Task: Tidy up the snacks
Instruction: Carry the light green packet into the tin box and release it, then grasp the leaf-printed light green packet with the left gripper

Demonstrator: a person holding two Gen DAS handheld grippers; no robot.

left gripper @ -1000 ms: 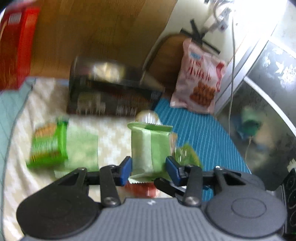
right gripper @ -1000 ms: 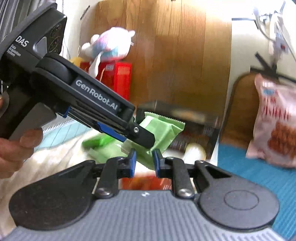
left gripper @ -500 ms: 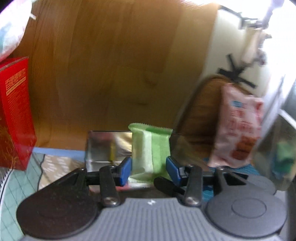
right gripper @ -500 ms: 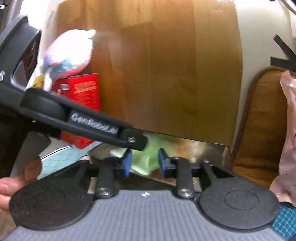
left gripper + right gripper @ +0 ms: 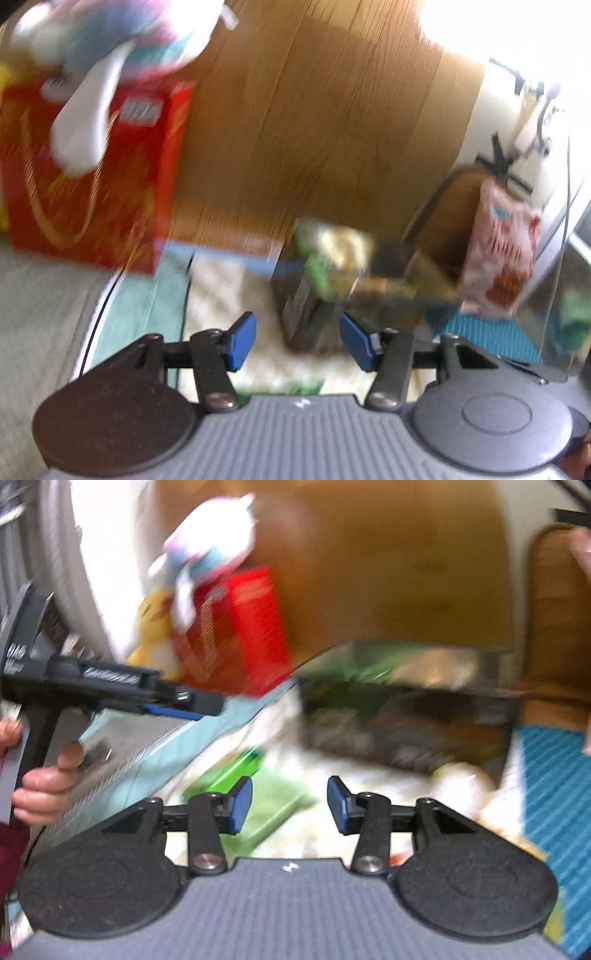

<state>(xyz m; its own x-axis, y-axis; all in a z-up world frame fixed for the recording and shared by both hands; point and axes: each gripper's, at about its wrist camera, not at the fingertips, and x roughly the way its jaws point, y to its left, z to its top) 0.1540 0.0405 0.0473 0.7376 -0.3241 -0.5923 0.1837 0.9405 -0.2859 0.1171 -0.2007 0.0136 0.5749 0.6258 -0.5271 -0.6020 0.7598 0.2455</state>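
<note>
Opening with nothing between them, both the left gripper [image 5: 298, 341] and right gripper [image 5: 290, 805] are being spread, while green packets [image 5: 255, 797] outside the dark box [image 5: 406, 716] are being left unsorted.

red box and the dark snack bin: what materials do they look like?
Red box: likely printed cardboard, glossy; flat faces, sharp corner, gold print. Dark bin: possibly metal or shiny plastic; its rim and inside catch bright reflections. Motion blur leaves both uncertain.

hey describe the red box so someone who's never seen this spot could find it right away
Start at the big wooden board standing at the back. At its left edge stands the red box, upright and tall, with gold swirls on its front. Unlike the low dark snack box nearby, it is bright red and has a pastel plush toy sitting on top.
</note>
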